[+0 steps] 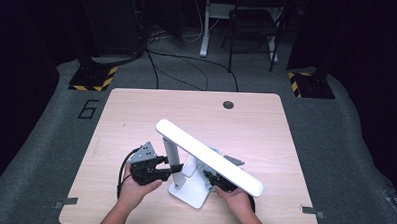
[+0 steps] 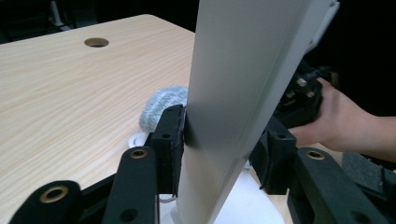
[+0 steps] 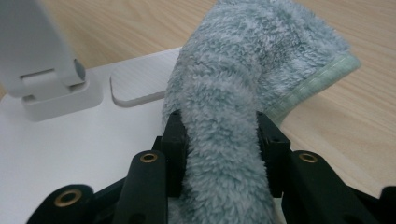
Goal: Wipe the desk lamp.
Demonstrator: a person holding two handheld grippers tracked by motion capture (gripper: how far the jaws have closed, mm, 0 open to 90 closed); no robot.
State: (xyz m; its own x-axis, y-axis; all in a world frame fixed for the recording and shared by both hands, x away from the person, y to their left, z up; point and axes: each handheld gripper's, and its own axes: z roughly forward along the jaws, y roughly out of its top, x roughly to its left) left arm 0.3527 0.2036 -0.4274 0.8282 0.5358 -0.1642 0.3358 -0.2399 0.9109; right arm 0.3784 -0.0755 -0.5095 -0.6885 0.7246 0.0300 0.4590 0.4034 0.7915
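A white desk lamp stands near the table's front edge, with a long head (image 1: 210, 157), an upright post (image 1: 174, 158) and a flat base (image 1: 191, 194). My left gripper (image 1: 177, 169) reaches in from the left with the post (image 2: 233, 70) between its jaws. The left pad (image 2: 175, 135) lies against the post and the other stands just off it, so the left gripper (image 2: 224, 144) is open. My right gripper (image 3: 219, 140) is shut on a fluffy grey-green cloth (image 3: 243, 70) that lies over the lamp base (image 3: 70, 140). The cloth (image 2: 161, 105) also peeks out behind the post.
The light wooden table (image 1: 136, 120) has a round cable hole (image 1: 228, 104) at the back. Beyond it, on the grey floor, are cables, a dark chair (image 1: 254, 24) and yellow-black striped stand feet (image 1: 93, 78). The person's right hand (image 2: 341, 126) shows past the post.
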